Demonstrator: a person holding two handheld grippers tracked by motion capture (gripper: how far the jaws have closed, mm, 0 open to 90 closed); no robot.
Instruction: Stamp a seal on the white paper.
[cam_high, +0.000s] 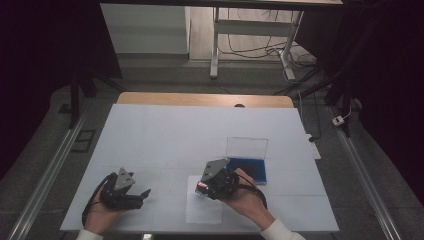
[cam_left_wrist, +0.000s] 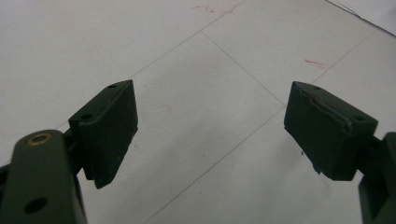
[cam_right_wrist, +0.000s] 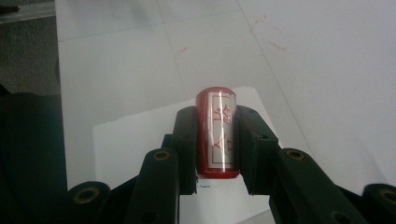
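Nearest the table's front edge lies a white paper sheet (cam_high: 204, 207), the landmark here. Left of the sheet, the left gripper (cam_left_wrist: 210, 133) hovers over bare white table (cam_high: 165, 135), jaws spread wide and holding nothing. Above the sheet's upper part, the right gripper (cam_right_wrist: 215, 140) is clamped on a red cylindrical stamp (cam_right_wrist: 217, 133) (silver label, red characters). Beyond the sheet and to its right sits an open ink-pad case (cam_high: 246, 161), clear lid upright, blue pad inside; past it, open tabletop.
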